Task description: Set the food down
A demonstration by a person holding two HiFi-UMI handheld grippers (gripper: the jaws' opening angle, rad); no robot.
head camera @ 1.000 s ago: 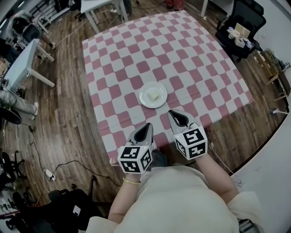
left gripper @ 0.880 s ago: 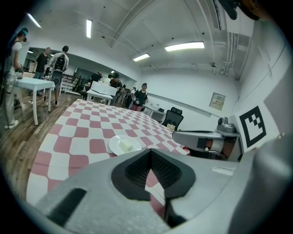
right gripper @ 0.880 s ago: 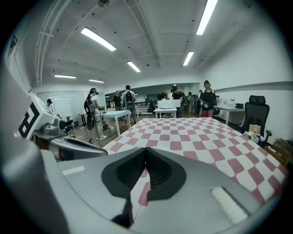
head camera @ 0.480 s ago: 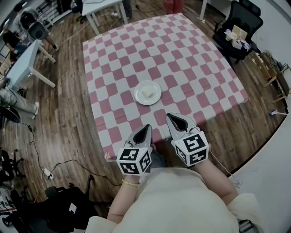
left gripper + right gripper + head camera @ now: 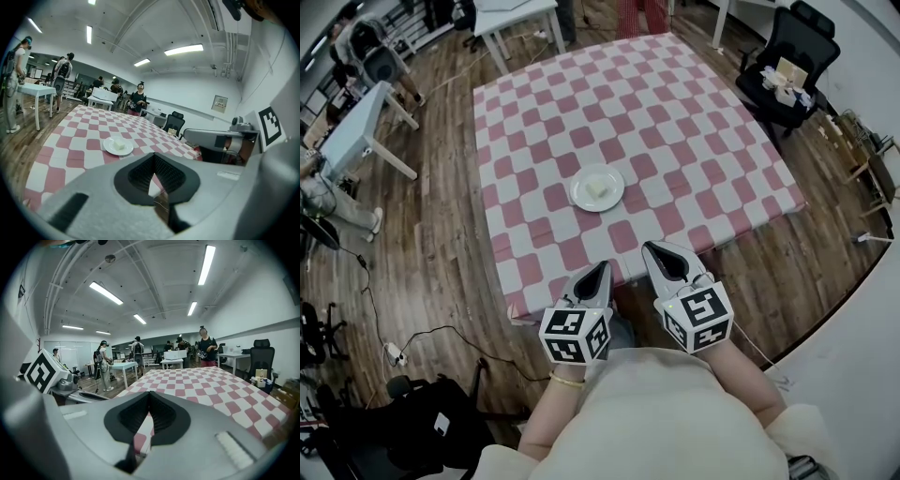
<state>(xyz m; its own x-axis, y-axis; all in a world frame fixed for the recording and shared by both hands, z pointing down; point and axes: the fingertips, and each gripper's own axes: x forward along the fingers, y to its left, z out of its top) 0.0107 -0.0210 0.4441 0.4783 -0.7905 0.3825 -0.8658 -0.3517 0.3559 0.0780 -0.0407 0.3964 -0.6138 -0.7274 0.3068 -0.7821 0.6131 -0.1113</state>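
Observation:
A white plate (image 5: pixel 577 199) with a pale block of food (image 5: pixel 599 188) lies on the red-and-white checked table (image 5: pixel 675 122), toward its near side. In the left gripper view the plate (image 5: pixel 111 149) with the food (image 5: pixel 119 146) sits ahead on the cloth. My left gripper (image 5: pixel 601 266) and right gripper (image 5: pixel 649 247) hover side by side at the table's near edge, well short of the plate. Both are shut with nothing between their jaws. The right gripper (image 5: pixel 149 394) points over the table's near corner.
A black office chair (image 5: pixel 778 75) with small items stands beyond the table's right corner. White tables (image 5: pixel 356 122) and people stand at the left and back. Cables and a power strip (image 5: pixel 394 356) lie on the wooden floor at the left.
The table and plate have slid up and away in the head view, so I and both grippers have drawn back from the table. Both grippers stay shut and empty.

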